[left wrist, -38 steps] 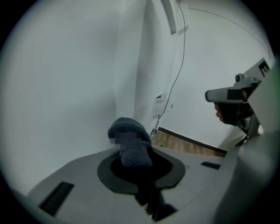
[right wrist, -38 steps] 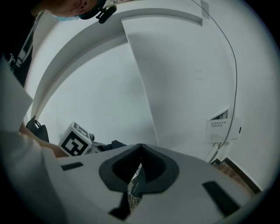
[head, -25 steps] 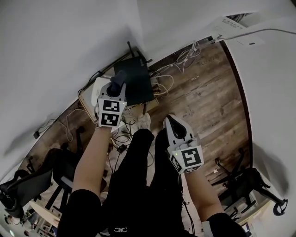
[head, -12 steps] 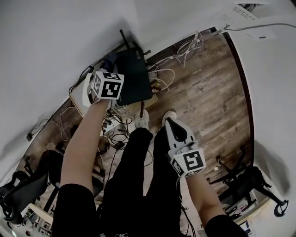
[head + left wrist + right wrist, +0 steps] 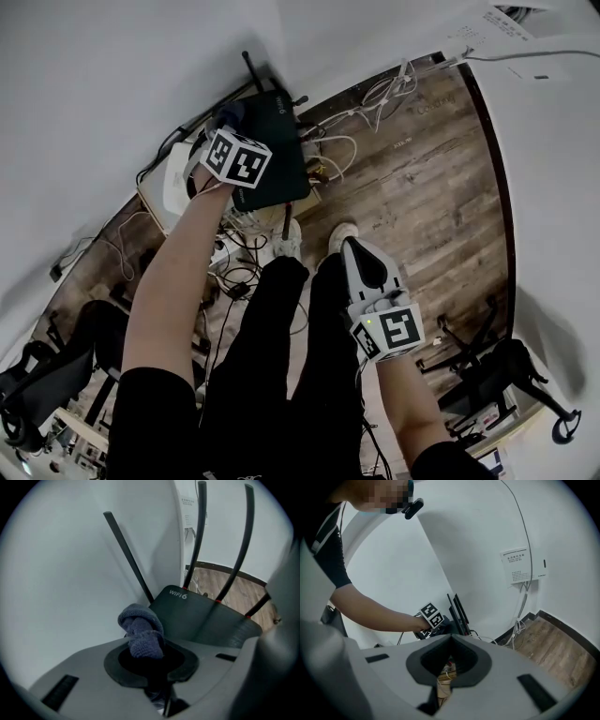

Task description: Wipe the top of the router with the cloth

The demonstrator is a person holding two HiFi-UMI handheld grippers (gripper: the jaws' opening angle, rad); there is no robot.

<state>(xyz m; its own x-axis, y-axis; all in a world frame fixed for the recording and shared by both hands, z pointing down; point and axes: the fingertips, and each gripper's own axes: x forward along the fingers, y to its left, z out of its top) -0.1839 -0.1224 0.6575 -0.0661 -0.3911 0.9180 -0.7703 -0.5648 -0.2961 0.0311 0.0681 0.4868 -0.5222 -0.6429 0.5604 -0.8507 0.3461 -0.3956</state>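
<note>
The black router [image 5: 278, 164] lies flat at the foot of the white wall, its thin antennas [image 5: 200, 531] standing up behind the "WIFI 6" top [image 5: 206, 618]. My left gripper [image 5: 226, 127] is over the router's left back corner, close to the wall, shut on a bunched blue-grey cloth [image 5: 140, 629] that pokes out past the jaws. In the head view the cloth [image 5: 229, 113] shows just beyond the marker cube. My right gripper [image 5: 350, 244] hangs low over the person's legs, away from the router, jaws together and holding nothing. From the right gripper view [image 5: 451, 637] the left arm and cube are seen by the router.
A white box [image 5: 176, 178] lies left of the router, with tangled cables [image 5: 345, 150] on the wood floor [image 5: 422, 197] around it. A wall junction box [image 5: 517, 566] with a cable sits to the right. Office chairs [image 5: 497, 375] stand behind. The person's shoes [image 5: 292, 244] are near the router.
My left gripper has carried the cloth up and across the router toward its back left corner by the wall. The right gripper has stayed almost where it was.
</note>
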